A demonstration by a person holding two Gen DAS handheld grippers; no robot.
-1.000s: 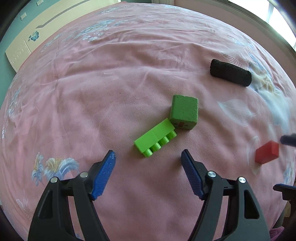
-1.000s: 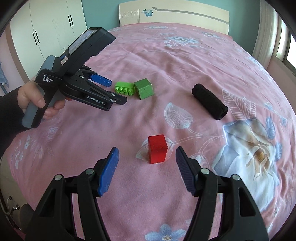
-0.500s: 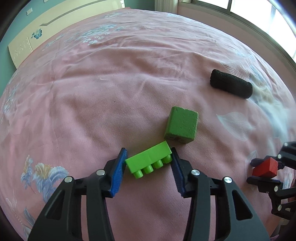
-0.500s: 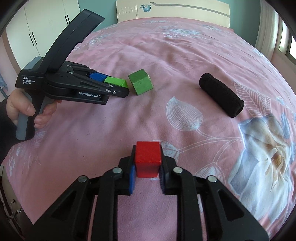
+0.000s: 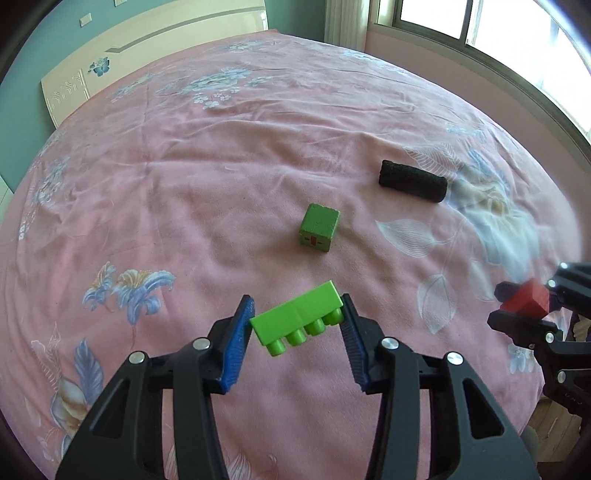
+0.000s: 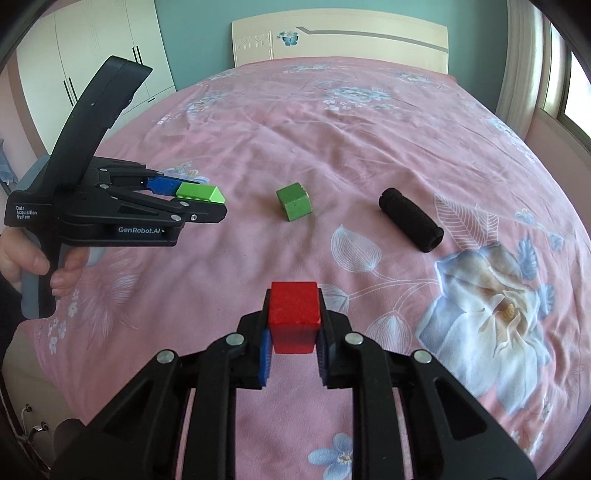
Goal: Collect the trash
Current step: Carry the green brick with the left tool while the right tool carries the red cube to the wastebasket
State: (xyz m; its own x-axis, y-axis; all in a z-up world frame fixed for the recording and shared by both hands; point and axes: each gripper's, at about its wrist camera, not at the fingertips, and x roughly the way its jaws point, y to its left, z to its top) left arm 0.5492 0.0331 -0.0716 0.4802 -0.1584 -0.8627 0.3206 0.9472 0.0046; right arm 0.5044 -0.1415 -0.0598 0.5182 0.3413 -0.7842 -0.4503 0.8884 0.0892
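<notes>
White lettering "Data Acquisition System" on the rear body of the black left hand-held gripper (image 6: 201, 195), white "GenRobot.AI" along its lower side bar, no other readable text

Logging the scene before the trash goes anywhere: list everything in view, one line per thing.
green studded brick: one, bright green, clamped in the left tool, off the bed
red block: one, red, clamped in the right tool
green cube: one, green, lying on the bedspread mid-bed
black roll: one, black, lying on the bedspread right of the cube
bedspread: one, pink with flower print, covering the bed
headboard: one, cream with a butterfly, far end of the bed
wardrobe: one, white, far left
window: one, bright, upper right in the left wrist view
left tool: one, black with blue pads
right tool: one, black with blue pads
hand: one, gripping the left tool's handle
</notes>
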